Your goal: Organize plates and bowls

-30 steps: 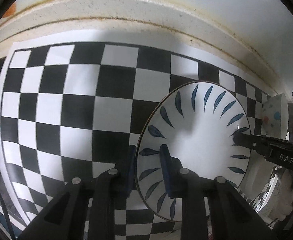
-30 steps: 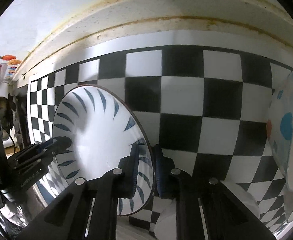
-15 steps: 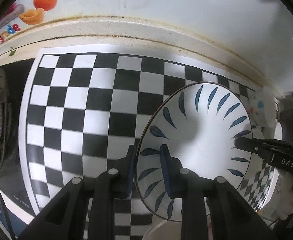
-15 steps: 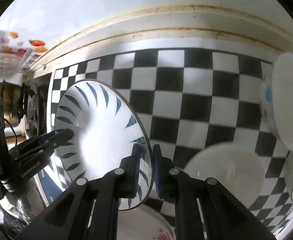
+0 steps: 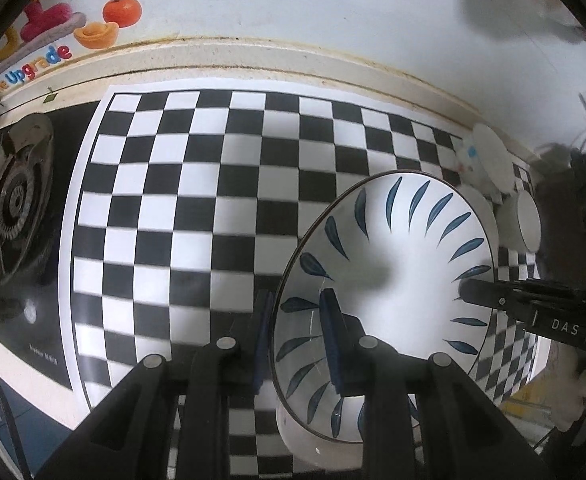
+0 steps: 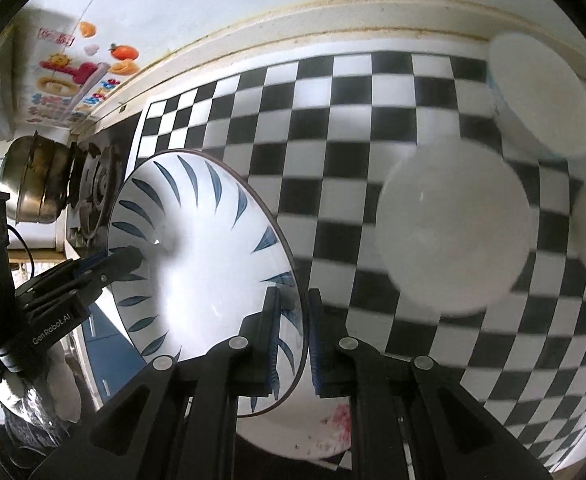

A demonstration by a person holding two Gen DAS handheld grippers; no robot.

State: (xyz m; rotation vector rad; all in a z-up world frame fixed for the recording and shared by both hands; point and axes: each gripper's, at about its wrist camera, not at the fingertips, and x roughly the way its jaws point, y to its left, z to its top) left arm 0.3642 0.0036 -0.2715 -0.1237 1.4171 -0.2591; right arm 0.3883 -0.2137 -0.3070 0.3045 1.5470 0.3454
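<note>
A white plate with blue leaf marks is held in the air between both grippers, above the checkered mat. My left gripper is shut on its left rim. My right gripper is shut on its right rim; the plate also shows in the right wrist view. The right gripper's fingers show across the plate in the left view. A plain white bowl sits on the mat to the right. Another white bowl lies under the plate.
More white bowls stand at the mat's right side, one with coloured dots. A gas burner and a steel pot are at the left. A plate with pink flowers lies near the front. A wall ledge runs behind.
Both grippers have risen and pulled back with the plate, so more of the mat, the burner and the bowls has come into view.
</note>
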